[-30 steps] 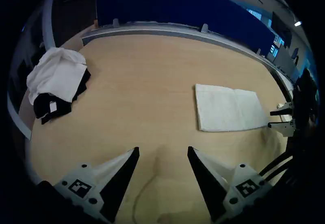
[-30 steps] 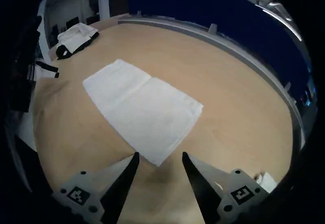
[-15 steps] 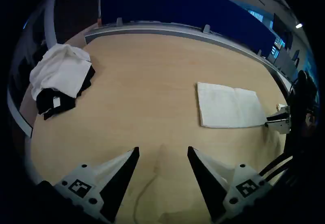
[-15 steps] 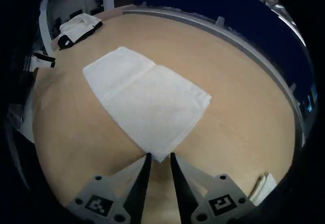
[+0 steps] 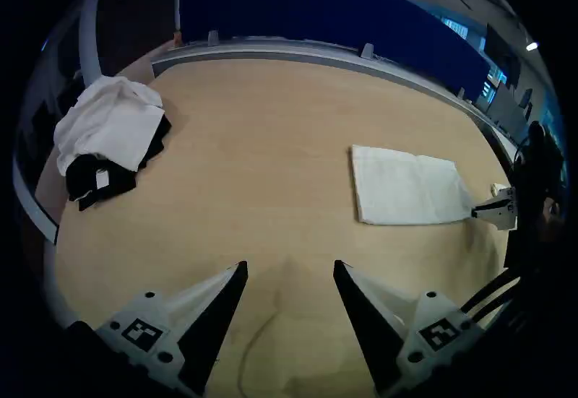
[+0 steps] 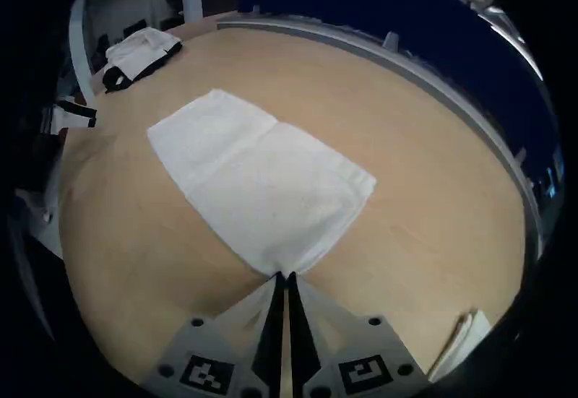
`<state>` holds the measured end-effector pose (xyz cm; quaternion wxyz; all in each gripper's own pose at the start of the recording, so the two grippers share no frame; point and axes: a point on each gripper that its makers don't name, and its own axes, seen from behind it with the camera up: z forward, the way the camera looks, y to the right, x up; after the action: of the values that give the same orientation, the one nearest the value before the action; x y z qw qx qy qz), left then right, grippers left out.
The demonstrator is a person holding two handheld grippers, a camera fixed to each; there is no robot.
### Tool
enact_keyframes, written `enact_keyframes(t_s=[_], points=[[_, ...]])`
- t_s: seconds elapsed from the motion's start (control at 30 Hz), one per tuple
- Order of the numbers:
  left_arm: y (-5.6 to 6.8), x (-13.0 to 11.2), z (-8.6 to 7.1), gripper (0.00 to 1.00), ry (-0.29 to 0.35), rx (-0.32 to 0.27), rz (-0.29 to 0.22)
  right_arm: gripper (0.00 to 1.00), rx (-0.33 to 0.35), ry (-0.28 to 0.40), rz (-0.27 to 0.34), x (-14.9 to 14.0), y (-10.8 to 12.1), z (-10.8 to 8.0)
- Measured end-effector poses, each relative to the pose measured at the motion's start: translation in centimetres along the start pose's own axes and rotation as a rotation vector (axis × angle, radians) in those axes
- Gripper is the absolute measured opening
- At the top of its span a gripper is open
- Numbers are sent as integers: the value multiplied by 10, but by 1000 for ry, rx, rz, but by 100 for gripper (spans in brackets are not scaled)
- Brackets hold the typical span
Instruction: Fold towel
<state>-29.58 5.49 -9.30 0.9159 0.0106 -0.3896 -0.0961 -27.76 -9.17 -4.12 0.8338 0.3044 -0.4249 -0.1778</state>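
Pinching the near corner of the white towel (image 6: 267, 181), flat at the middle of the wooden table (image 6: 433, 181), the right gripper (image 6: 283, 277) is narrowed onto cloth, likely to lift a fold, while the left gripper (image 5: 289, 271) hangs wide open over the table's near side.

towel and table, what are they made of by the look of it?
Towel: white cloth, probably cotton terry. It is matte with a finely nubby surface, and a soft fold ridge runs across it. Table: light wood-grain top, smooth with a low sheen and faint straight grain lines. It is likely laminate or veneer, but the look leaves solid wood open.
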Motion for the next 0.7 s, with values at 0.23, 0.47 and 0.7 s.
enact_keyframes(t_s=[0.23,0.47,0.7], points=[[-3,2,-4,88,5,3,-1,4,-7,58,-30,35,3,-16],[-7,8,-11,88,18,4,-7,3,-7,126,-108,91,0,-33],[-10,9,-19,88,27,2,-11,4,19,178,-199,139,-18,-42]])
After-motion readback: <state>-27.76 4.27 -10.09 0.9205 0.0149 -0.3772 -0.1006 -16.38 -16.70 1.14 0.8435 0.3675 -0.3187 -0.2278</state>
